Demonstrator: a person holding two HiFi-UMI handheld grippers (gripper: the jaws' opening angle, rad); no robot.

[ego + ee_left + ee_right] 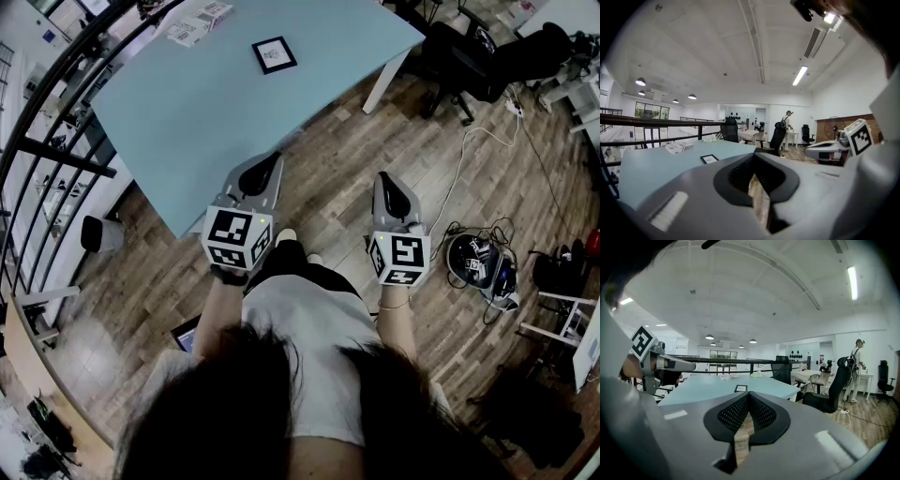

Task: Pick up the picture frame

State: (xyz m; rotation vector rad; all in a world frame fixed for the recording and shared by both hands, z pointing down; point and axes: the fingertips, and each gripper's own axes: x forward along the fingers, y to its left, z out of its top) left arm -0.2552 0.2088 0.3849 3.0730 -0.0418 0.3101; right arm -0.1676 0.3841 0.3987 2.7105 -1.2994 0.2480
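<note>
A small black picture frame (274,54) lies flat on the far part of the light blue table (187,112). It also shows small in the left gripper view (709,159) and the right gripper view (740,388). Both grippers hover over the wooden floor, short of the table's near corner and well away from the frame. My left gripper (269,161) is shut with nothing in it, its jaws meeting at the tip (753,158). My right gripper (387,180) is likewise shut and empty (747,397). Both point towards the table, tilted slightly down.
Papers or small boxes (199,21) lie at the table's far end. A black railing (56,122) runs along the left. Black office chairs (469,56) stand beyond the table's right side. Cables and gear (478,262) lie on the floor at right. A person (857,362) stands far off.
</note>
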